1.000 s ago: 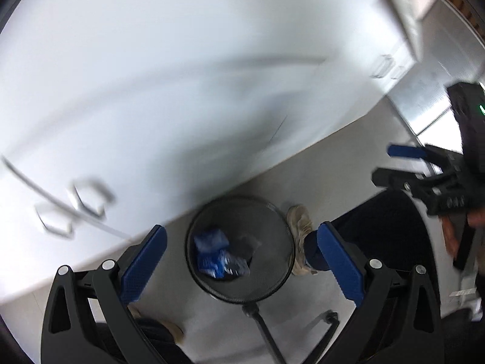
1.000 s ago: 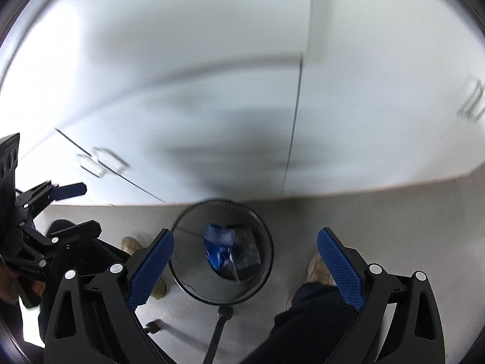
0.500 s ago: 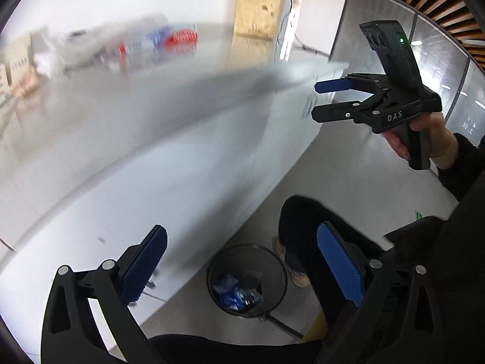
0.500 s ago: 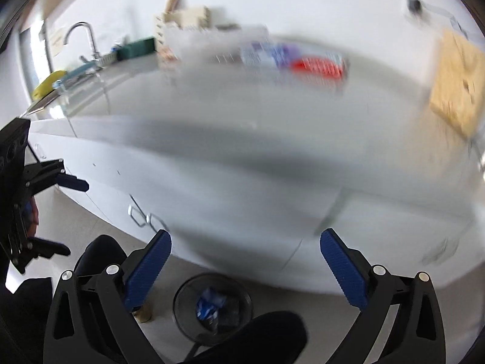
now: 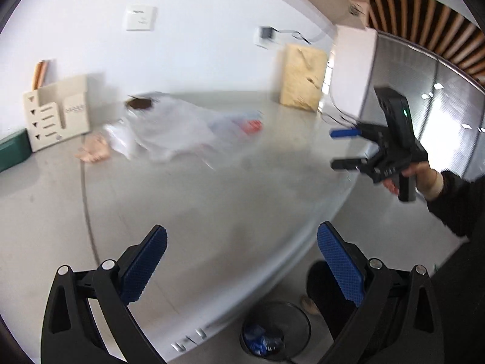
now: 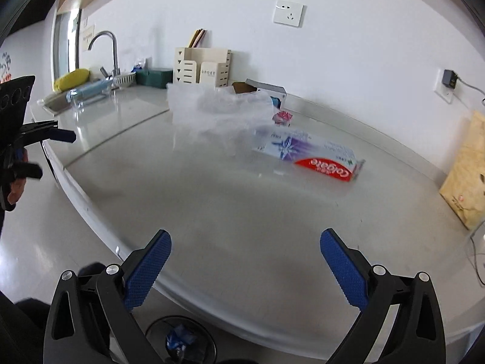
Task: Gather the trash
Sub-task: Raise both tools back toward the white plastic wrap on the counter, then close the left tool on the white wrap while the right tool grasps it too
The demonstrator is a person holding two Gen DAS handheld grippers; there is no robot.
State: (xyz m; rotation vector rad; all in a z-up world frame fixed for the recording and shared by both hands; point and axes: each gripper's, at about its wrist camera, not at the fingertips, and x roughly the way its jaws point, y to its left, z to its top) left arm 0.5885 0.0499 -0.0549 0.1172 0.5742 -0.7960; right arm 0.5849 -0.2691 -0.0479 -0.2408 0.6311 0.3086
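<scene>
Both tools hang above the near edge of the table (image 6: 242, 212), and neither carries anything. The left hand-held gripper (image 5: 242, 261) has its blue pads spread wide with only bare surface between them; the right hand-held gripper (image 6: 245, 262) is spread just as wide and just as empty.

The trash left to collect lies toward the back of the table, well apart from both. A crumpled clear plastic bag (image 6: 218, 107) sits nearest the middle, and a toothpaste box (image 6: 309, 159) lies flat just beside it on the right. A small pink wrapper (image 6: 282, 117) rests behind the box, and an open cardboard carton (image 6: 257, 87) stands at the back behind the bag. On the floor below the table edge stands the wire-mesh bin (image 6: 182, 341), with blue scraps already in it.

I would worry most about the bag. It is limp and see-through, so the pads could close on a thin fold and let it slide out on the way to the bin, or drag the box along with it. The box lies flat, and pads coming straight down may only push it across the smooth top. The left view is smeared, so a fast reach could easily miss. The bin sits partly under the overhang, and a careless drop could land on the floor.
</scene>
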